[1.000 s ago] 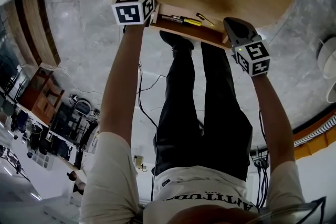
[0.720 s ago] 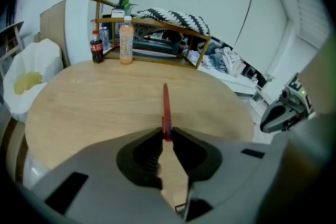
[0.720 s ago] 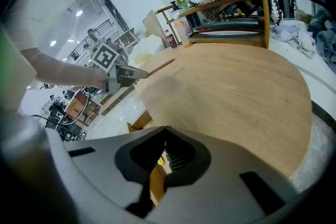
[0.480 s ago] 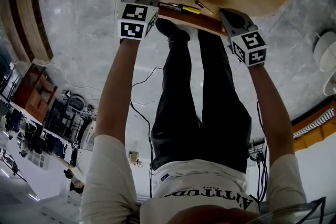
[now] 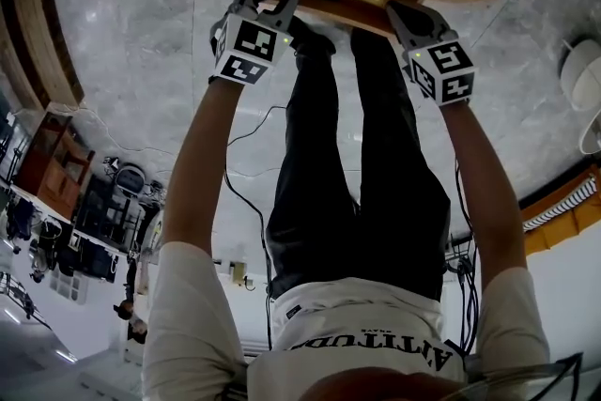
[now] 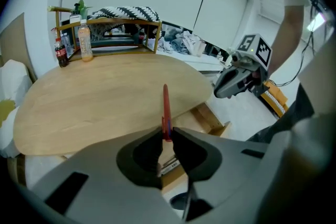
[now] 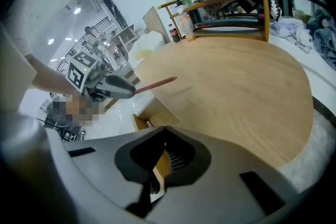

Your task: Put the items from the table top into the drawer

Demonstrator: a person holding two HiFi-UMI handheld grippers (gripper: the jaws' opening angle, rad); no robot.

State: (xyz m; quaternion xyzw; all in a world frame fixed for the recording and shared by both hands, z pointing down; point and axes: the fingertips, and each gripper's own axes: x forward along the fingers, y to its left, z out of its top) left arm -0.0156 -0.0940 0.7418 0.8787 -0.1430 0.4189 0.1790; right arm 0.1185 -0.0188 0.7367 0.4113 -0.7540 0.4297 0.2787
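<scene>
Left hand-held gripper [image 6: 167, 132]: I have its jaws clamped on the red pen [image 6: 166, 105], at the table's [image 6: 94, 107] near edge, above the open drawer [image 5: 347, 12]. Right hand-held gripper [image 7: 164, 131]: jaws fully together, empty, by the drawer's right end.

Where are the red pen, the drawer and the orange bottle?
red pen [image 6: 166, 108]: left gripper view, middle of its barrel.
drawer [image 6: 210, 119]: left gripper view, its wooden side wall.
orange bottle [image 6: 84, 44]: left gripper view, its body.
</scene>
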